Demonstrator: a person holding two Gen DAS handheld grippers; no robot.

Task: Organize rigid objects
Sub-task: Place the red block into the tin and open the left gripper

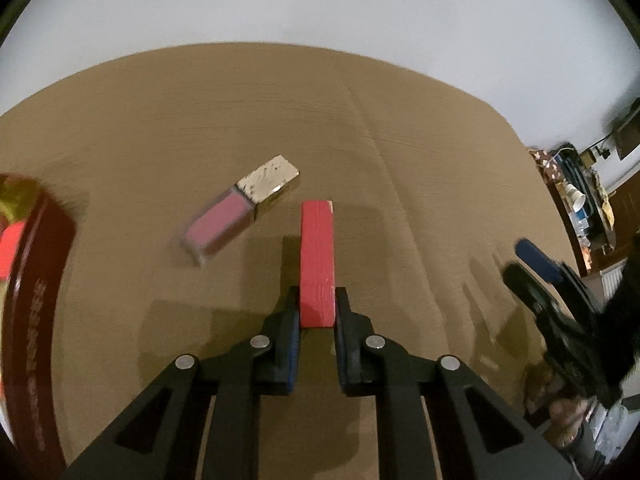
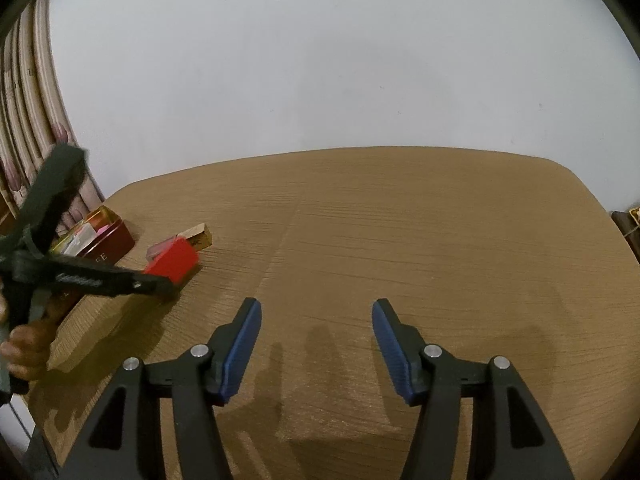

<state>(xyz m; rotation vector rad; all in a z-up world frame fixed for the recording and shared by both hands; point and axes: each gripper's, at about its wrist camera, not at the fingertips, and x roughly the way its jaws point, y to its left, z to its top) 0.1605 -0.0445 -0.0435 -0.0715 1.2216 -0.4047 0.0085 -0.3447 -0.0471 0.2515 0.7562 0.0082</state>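
Your left hand-held gripper (image 1: 317, 312) is clenched on the near end of the red block (image 1: 317, 256), so most of the block juts forward past the fingertips, clear of the worktop (image 1: 420, 184), ready to carry. Ahead and left of it lies the pink-and-gold lipstick box (image 1: 244, 204). Further left stands the dark red tin (image 1: 44, 280), probably the destination; the frame edge cuts it off, and its lettering is blurred. Your right hand-held gripper (image 2: 317, 344) is released, with nothing between its pads, over bare worktop. Whether the block's far end touches the worktop cannot be determined.
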